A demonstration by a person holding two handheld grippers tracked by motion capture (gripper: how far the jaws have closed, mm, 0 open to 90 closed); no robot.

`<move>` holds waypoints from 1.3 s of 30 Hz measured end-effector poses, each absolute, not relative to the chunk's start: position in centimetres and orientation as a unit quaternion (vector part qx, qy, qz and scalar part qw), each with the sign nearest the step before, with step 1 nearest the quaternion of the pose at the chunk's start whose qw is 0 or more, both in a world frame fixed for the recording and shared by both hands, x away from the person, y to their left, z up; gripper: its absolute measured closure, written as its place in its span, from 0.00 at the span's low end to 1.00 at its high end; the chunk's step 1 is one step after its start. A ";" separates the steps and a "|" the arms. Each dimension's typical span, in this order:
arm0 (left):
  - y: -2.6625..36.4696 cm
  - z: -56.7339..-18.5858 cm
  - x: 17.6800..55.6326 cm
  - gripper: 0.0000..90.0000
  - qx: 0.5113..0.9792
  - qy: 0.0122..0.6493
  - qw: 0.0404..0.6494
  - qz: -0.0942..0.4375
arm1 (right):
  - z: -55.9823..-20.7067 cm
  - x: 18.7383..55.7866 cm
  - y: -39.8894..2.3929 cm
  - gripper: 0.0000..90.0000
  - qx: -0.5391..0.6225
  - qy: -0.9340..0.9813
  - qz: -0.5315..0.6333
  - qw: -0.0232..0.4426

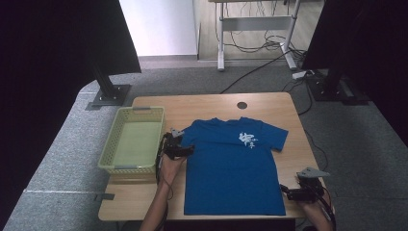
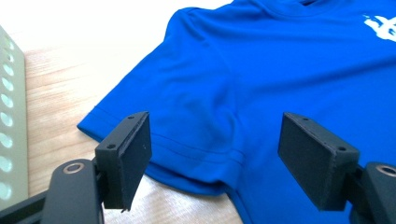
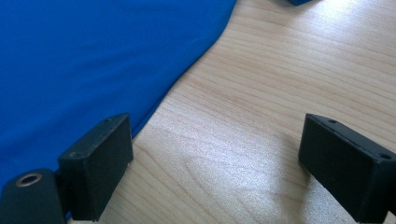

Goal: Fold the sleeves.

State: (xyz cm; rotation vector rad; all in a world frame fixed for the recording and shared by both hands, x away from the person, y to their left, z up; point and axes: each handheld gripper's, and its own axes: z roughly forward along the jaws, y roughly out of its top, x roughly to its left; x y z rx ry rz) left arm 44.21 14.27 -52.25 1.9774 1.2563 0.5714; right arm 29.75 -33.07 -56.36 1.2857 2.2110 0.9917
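A blue T-shirt [image 1: 231, 163] with a white print on the chest lies flat, front up, on the wooden table [image 1: 202, 103]. My left gripper [image 1: 186, 150] is at the shirt's left sleeve. In the left gripper view its jaws [image 2: 215, 144] stand open on either side of the sleeve hem [image 2: 187, 154], and the pads are not pressing on the cloth. My right gripper [image 1: 285, 192] hovers by the shirt's lower right side edge. It is open [image 3: 215, 154] over bare wood, with the shirt's edge [image 3: 93, 56] just inside its left pad.
A pale green plastic basket [image 1: 139, 109] stands empty at the table's left, close to my left gripper; its perforated wall [image 2: 9, 116] is beside the left jaw. A round cable hole [image 1: 242, 105] sits near the far edge. Bare wood lies right of the shirt.
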 end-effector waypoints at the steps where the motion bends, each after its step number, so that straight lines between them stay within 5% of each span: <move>1: 14.3 -52.3 44.4 0.28 0.766 0.488 0.355 0.222 | -56.4 29.7 -33.1 0.11 0.459 0.790 0.354 0.198; 25: 14.0 -53.4 48.9 0.32 0.747 0.534 0.306 0.252 | -56.4 29.6 -33.1 0.11 0.456 0.792 0.355 0.198; 39: 14.2 -54.4 50.1 0.23 0.742 0.556 0.289 0.237 | -56.3 29.6 -33.1 0.11 0.457 0.792 0.355 0.198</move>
